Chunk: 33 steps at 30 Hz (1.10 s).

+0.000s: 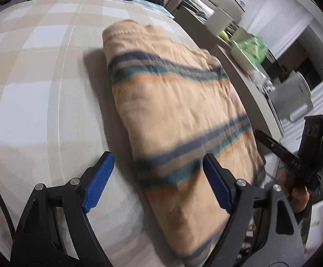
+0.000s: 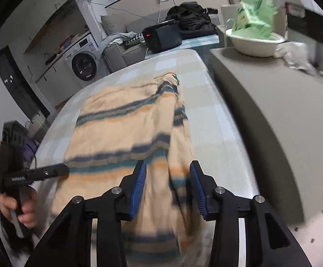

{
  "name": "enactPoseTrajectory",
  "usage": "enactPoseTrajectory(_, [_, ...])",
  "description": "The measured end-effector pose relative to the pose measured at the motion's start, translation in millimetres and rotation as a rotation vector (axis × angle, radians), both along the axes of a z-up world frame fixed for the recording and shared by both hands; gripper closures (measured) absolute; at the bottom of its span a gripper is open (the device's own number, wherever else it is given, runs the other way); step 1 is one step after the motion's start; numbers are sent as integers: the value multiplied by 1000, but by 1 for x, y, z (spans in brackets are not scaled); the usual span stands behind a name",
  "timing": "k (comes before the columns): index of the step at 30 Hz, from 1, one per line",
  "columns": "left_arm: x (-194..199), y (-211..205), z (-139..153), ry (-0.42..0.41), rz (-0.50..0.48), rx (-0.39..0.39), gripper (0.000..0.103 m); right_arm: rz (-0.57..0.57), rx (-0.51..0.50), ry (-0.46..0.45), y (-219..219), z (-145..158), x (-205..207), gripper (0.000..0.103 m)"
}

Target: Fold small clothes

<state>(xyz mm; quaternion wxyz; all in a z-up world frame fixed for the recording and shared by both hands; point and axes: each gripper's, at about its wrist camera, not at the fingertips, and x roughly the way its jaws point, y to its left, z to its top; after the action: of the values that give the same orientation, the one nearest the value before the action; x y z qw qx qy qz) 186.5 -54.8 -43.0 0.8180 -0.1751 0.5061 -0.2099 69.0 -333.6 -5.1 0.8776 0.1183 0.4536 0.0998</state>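
Observation:
A beige garment with navy, teal and orange stripes [image 1: 172,111] lies folded lengthwise on the checked table cover [image 1: 39,77]. My left gripper [image 1: 158,158] is open just above the garment's near left edge, its blue pads apart and pressing on nothing. In the right wrist view the same garment [image 2: 121,129] has a loose folded flap along its right side. My right gripper [image 2: 168,163] hangs over that flap's near end with its jaws parted; the blurred cloth shows between the pads but is not pinched. The left gripper [image 2: 39,173] reaches in from the left, held by a hand [image 2: 25,211].
A grey counter [image 2: 272,111] borders the table on the right and carries a white bowl [image 2: 252,42] with green packaging. A black box [image 2: 163,35] and dark clothes [image 2: 190,20] sit beyond the far end. A washing machine [image 2: 83,64] stands at the far left.

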Motion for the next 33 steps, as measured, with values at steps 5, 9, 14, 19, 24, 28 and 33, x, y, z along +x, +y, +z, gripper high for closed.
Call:
enactPoseTrajectory(5, [42,-4,-1,-12,42,18,33,-33,16,56,2,-14,46,60])
enactPoseTrajectory(9, [57,-6,-2,-53,38,102,55,-12,-51,90,4,-25,54,65])
enactPoseTrajectory(14, [53,-5,0,-106,11,227,55,-19,-133,66,1,-15,40,64])
enactPoseTrajectory(19, [32,2,27,-164,19,217,55,95,-122,-35,38,18,32,64])
enactPoseTrajectory(24, [-7,-23,42,-243,-158,85,50,265,-88,-76,87,9,15,64])
enactPoseTrajectory(28, [-15,-50,8,-193,-282,115,50,260,-134,-6,93,-26,18,64])
enactPoseTrajectory(33, [-24,-33,3,-229,-295,114,51,151,-232,-39,60,-19,1,70])
